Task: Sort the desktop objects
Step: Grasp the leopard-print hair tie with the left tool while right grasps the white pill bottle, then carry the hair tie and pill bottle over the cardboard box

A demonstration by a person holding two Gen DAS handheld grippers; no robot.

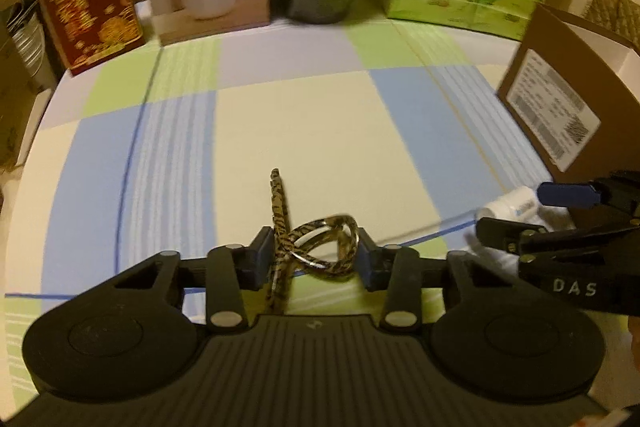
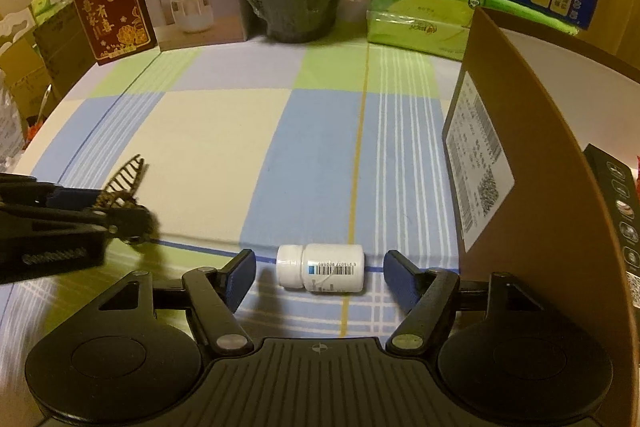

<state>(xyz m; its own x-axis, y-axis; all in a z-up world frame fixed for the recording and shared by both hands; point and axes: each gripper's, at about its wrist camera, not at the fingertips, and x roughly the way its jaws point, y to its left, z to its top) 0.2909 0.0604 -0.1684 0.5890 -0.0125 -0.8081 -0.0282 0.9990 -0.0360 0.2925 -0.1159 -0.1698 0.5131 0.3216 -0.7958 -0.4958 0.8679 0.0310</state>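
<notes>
Left gripper pinches the tortoiseshell hair clip between its fingers, low over the tabletop, likely for lifting. Right gripper straddles the white bottle, fingers spread, not touching; cardboard box waits at three o'clock.

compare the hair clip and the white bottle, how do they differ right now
The hair clip is tortoiseshell patterned and openwork; the white bottle is plain, solid, with a barcode label. The clip sits pinched between the left gripper pads; the bottle lies on its side between the right gripper pads, untouched. Both are on the checked cloth.
</notes>
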